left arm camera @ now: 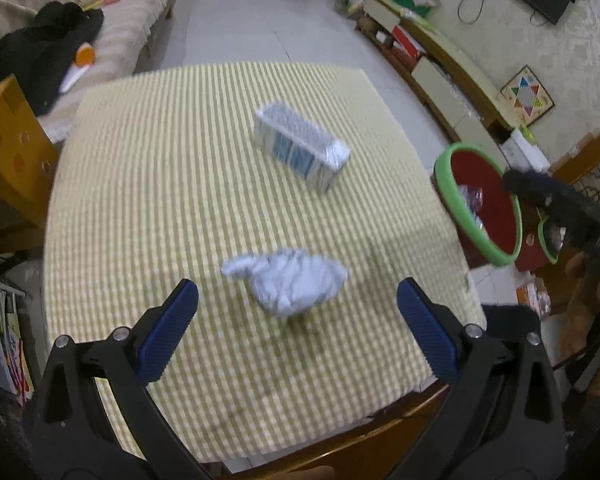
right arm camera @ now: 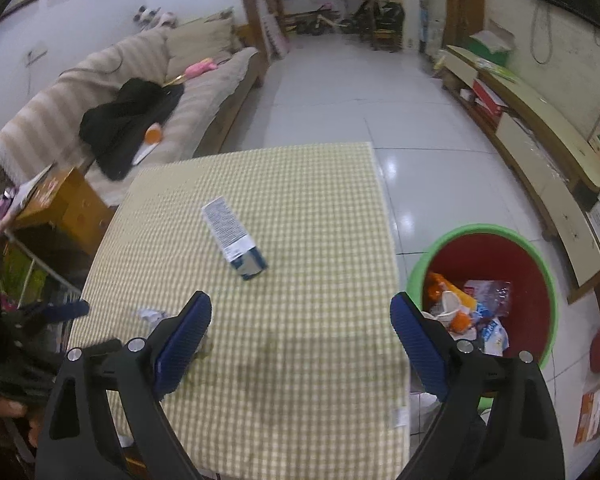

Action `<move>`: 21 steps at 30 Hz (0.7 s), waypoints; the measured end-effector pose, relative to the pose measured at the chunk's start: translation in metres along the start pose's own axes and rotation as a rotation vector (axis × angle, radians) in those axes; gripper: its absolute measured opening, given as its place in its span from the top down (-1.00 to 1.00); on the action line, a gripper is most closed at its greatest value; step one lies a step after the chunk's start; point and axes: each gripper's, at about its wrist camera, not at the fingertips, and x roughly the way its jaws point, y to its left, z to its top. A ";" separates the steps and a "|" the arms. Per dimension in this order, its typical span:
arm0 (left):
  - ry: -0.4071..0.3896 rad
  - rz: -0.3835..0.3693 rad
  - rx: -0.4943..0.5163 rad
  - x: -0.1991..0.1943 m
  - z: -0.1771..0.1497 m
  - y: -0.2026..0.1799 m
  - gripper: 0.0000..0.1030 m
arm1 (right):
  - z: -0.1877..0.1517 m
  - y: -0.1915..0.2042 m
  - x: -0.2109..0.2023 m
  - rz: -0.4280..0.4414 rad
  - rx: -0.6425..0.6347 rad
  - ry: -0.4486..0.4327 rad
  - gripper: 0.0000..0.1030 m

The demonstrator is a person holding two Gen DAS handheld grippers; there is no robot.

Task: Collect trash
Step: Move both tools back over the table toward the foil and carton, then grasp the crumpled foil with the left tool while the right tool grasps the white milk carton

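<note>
Jaws of both grippers are standing spread and gripping nothing: left gripper (left arm camera: 298,300) is hanging over the near part of the checked table (left arm camera: 140,184), right gripper (right arm camera: 300,316) is hovering at the table's edge beside the bin (right arm camera: 540,264). Crumpled paper (left arm camera: 288,280) is lying just ahead of the left jaws, roughly centred, likely the next pick; carton (left arm camera: 300,146) is lying farther off, mid-table. Bin is sitting on the floor by the table, probably for easy drops.
</note>
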 end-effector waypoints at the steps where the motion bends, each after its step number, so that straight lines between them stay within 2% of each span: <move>1: 0.008 -0.003 0.001 0.004 -0.001 -0.001 -0.89 | -0.001 0.002 0.000 0.002 -0.007 0.002 -0.70; 5: 0.044 -0.011 -0.023 0.029 -0.008 0.002 -0.89 | -0.003 0.014 0.006 0.012 -0.035 0.017 -0.71; 8: 0.063 0.017 -0.045 0.046 -0.009 0.003 -0.89 | -0.004 0.017 0.010 0.008 -0.049 0.029 -0.71; 11: 0.085 0.004 -0.070 0.062 -0.009 0.004 -0.89 | -0.007 0.015 0.015 0.007 -0.050 0.044 -0.71; 17: 0.086 0.052 -0.063 0.083 -0.005 0.000 -0.87 | -0.006 0.014 0.024 0.010 -0.060 0.057 -0.72; 18: 0.084 0.064 -0.060 0.085 -0.005 0.001 -0.81 | -0.005 0.015 0.026 0.013 -0.063 0.058 -0.72; 20: 0.085 0.071 -0.064 0.087 -0.005 0.005 -0.39 | -0.003 0.018 0.030 0.018 -0.069 0.060 -0.72; 21: 0.090 0.066 -0.073 0.087 -0.005 0.008 -0.31 | -0.003 0.020 0.031 0.021 -0.071 0.060 -0.72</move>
